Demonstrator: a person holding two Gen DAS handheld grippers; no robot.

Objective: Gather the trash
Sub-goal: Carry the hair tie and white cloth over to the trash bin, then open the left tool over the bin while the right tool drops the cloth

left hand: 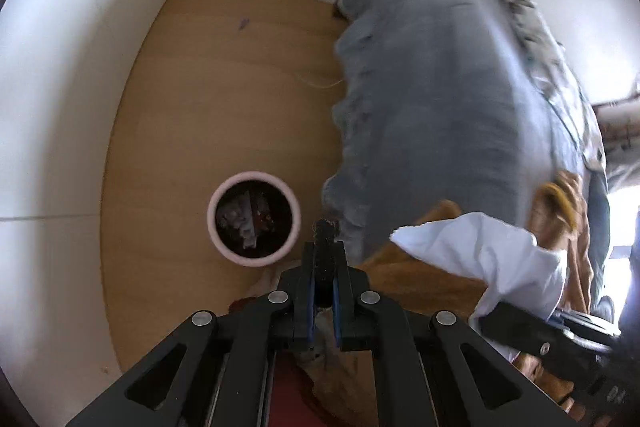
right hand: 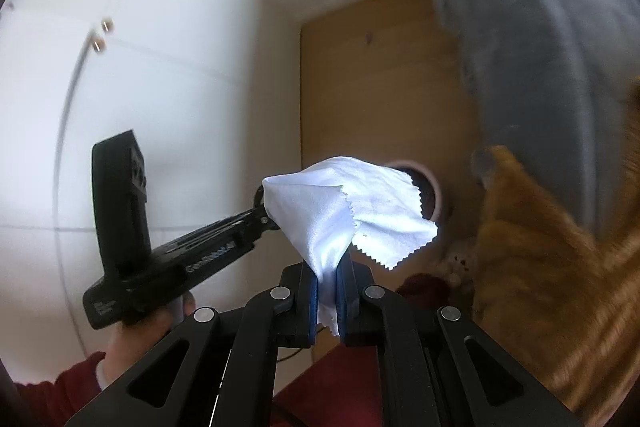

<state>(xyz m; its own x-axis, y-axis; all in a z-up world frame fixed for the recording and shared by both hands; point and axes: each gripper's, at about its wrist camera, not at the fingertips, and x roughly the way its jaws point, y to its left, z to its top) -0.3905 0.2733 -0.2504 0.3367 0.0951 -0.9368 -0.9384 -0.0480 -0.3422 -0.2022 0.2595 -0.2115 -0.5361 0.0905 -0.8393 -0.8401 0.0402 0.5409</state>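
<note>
Black linkage bars fill the bottom of both wrist views, and between them the left gripper has its blue-padded fingers pinched tight on a small dark, crumbly stick-like scrap that pokes up past the tips. Just beyond that scrap, on the tan wooden floor, stands a round pale pink bin with a dark liner, already holding crumpled grey and reddish bits; the scrap hangs close beside its rim, not over the opening. Gripped in the right gripper, whose jaws are closed narrowly on the fabric, is a white cloth with zigzag-cut edges, bunched at the pads and flaring out above them. In the right wrist view this cloth covers most of the pink bin, leaving only a sliver of rim showing. A hand in a dark red sleeve carries the left tool at the left of that view. Grey-blue rumpled bedding hangs down on the right, with an orange fuzzy blanket below it. White walls close the corner.
</note>
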